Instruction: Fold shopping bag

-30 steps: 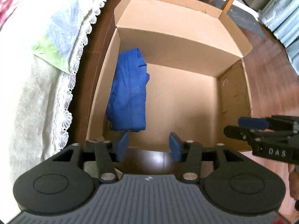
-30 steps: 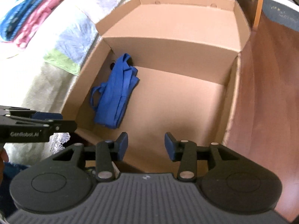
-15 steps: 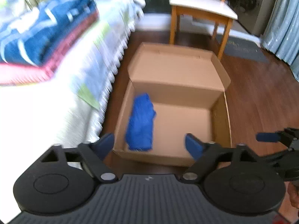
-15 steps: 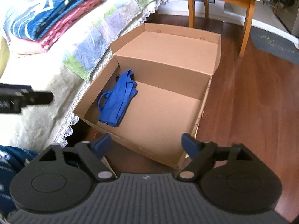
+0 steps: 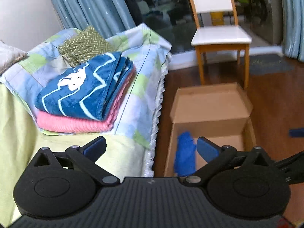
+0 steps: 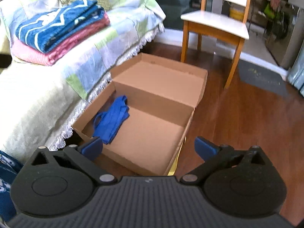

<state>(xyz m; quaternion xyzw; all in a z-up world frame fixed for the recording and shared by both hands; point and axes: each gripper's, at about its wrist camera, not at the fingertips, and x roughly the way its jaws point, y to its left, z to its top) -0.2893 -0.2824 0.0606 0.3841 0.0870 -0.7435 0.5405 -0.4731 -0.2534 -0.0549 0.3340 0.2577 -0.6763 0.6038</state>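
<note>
The folded blue shopping bag (image 6: 111, 118) lies along the left wall inside an open cardboard box (image 6: 157, 87) on the floor; the left wrist view shows the bag (image 5: 185, 154) from higher up, and the box (image 5: 209, 102) beside the bed. My left gripper (image 5: 151, 149) is open and empty, raised well above the bed edge and box. My right gripper (image 6: 148, 148) is open too, holding nothing, high above the box's near edge. A blue fingertip of the right gripper (image 5: 296, 132) shows at the right edge of the left wrist view.
A bed (image 6: 38, 98) with a patchwork cover stands left of the box, with folded blue and pink blankets (image 5: 85, 96) stacked on it. A wooden chair (image 6: 216, 26) with a white seat stands behind the box on the wooden floor (image 6: 247, 117). Curtains (image 5: 91, 5) hang at the back.
Both grippers have lifted up and back from the box, and their fingers have spread wide. The blue bag stays in the box where it lay.
</note>
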